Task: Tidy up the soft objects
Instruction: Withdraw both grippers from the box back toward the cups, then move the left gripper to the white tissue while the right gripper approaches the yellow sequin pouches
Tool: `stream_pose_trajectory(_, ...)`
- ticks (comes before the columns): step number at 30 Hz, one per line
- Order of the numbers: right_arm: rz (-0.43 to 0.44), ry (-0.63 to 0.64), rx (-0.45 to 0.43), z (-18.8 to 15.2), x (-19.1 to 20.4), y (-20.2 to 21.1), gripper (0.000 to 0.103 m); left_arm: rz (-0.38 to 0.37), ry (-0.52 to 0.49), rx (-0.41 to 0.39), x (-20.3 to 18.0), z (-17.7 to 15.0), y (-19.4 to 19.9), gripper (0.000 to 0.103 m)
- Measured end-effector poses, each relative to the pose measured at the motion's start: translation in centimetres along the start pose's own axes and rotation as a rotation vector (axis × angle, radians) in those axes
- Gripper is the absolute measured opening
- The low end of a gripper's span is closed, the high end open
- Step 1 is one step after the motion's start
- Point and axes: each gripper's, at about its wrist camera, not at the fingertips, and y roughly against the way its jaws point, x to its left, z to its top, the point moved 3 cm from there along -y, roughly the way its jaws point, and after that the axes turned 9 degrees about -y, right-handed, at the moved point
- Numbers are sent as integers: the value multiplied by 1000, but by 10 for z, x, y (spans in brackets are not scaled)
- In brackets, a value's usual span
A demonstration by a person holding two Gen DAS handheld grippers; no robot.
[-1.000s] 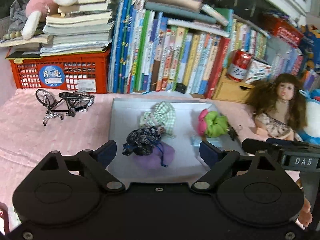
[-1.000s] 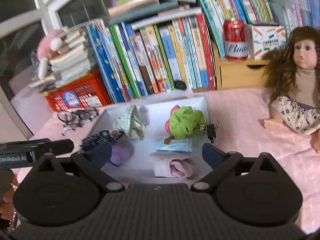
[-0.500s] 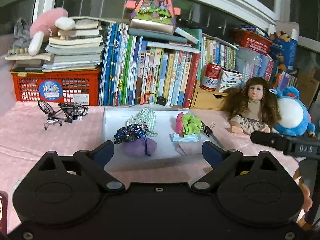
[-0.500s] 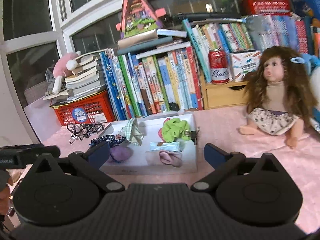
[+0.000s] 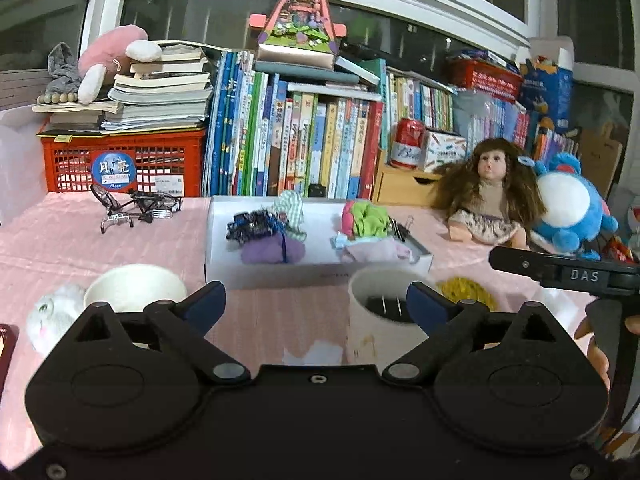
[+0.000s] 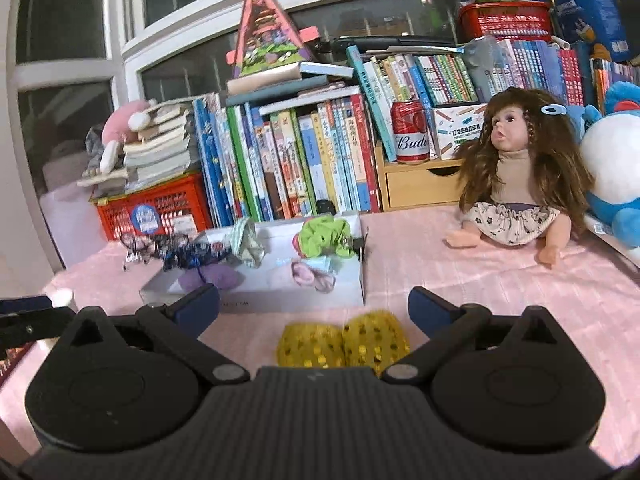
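A shallow white box (image 5: 320,276) lies on the pink cloth and holds soft things: a dark blue patterned scrunchie (image 5: 252,226), a purple one (image 5: 272,252), a green checked one (image 5: 290,210), a green and pink one (image 5: 366,220) and a pale pink cloth (image 5: 376,250). In front of the box (image 6: 280,304) lies a yellow sequined piece (image 6: 344,344), just ahead of my right gripper (image 6: 314,304), which is open and empty. My left gripper (image 5: 316,300) is wide open with nothing between its fingers. It hangs well short of the box.
A white cup (image 5: 384,320) with dark things inside stands by my left gripper's right finger. A second white cup (image 5: 134,288) and a white fluffy toy (image 5: 52,314) are on the left. A doll (image 5: 490,196), a blue plush (image 5: 568,208), books and a red crate (image 5: 120,164) line the back.
Both grippers have drawn back from the white box, which now looks smaller and farther off. The two cups, the white fluffy toy and the yellow sequined piece have come into view.
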Motion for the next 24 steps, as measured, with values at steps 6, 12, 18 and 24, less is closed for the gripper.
stream_pose_trajectory(6,-39,80,-3,-18,7,-1,103,24,-14,20,-5,-24,4,97)
stream_pose_trajectory(12,-52,103,0,-30,9,-4,103,45,-42,44,-4,-44,1,97)
stream_pose_trajectory(18,-67,150,25,-43,15,-13,103,54,-52,58,-4,-58,-1,97)
stream_pose_trajectory(24,-75,175,49,-52,19,-20,103,66,-78,75,-3,-67,-7,93)
